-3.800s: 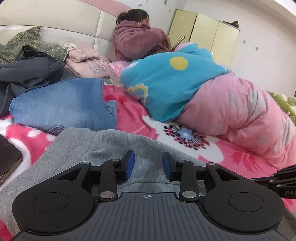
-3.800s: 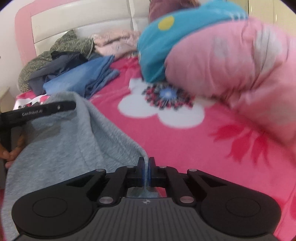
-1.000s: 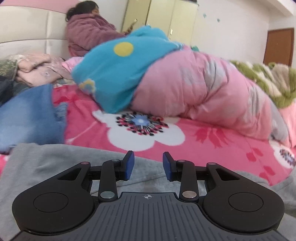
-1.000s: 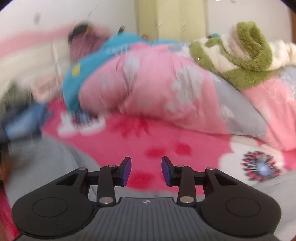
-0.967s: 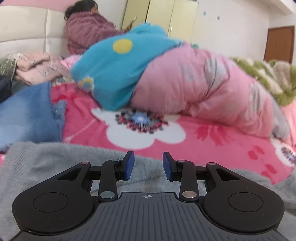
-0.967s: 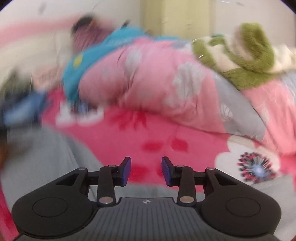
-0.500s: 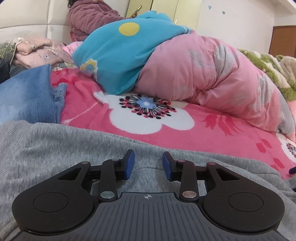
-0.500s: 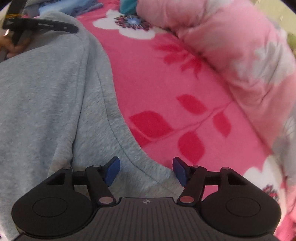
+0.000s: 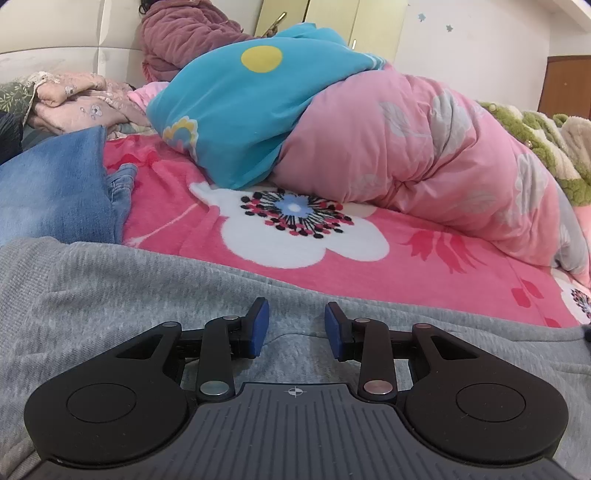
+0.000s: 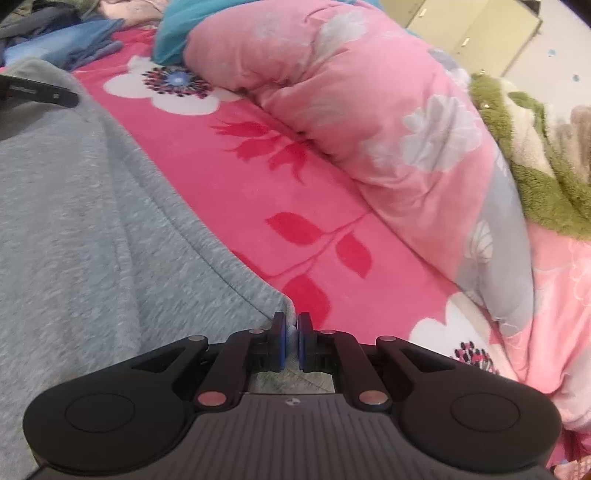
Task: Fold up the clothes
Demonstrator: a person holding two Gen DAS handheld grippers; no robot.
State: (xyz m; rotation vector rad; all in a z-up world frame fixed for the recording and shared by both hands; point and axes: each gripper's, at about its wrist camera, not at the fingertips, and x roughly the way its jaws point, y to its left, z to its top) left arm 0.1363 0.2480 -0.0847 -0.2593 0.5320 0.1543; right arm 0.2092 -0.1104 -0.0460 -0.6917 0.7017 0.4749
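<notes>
A grey knit garment (image 9: 110, 288) lies spread on the pink flowered bedspread (image 9: 303, 236). My left gripper (image 9: 295, 326) hovers low over its middle, open, with nothing between the blue pads. In the right wrist view the same grey garment (image 10: 92, 229) fills the left side, and my right gripper (image 10: 290, 332) is shut on its corner edge. The left gripper's black body (image 10: 37, 92) shows at the far left of that view, resting over the grey cloth.
A rolled pink and blue quilt (image 9: 369, 129) lies across the bed behind the garment. Folded jeans (image 9: 55, 184) and a pile of other clothes (image 9: 74, 103) sit at the left. A person in a purple robe (image 9: 184, 33) sits by the headboard. A green fleece blanket (image 10: 535, 166) is at the right.
My right gripper went from open above the garment's edge to shut on its corner. The left gripper stayed open and sank a little closer to the grey cloth.
</notes>
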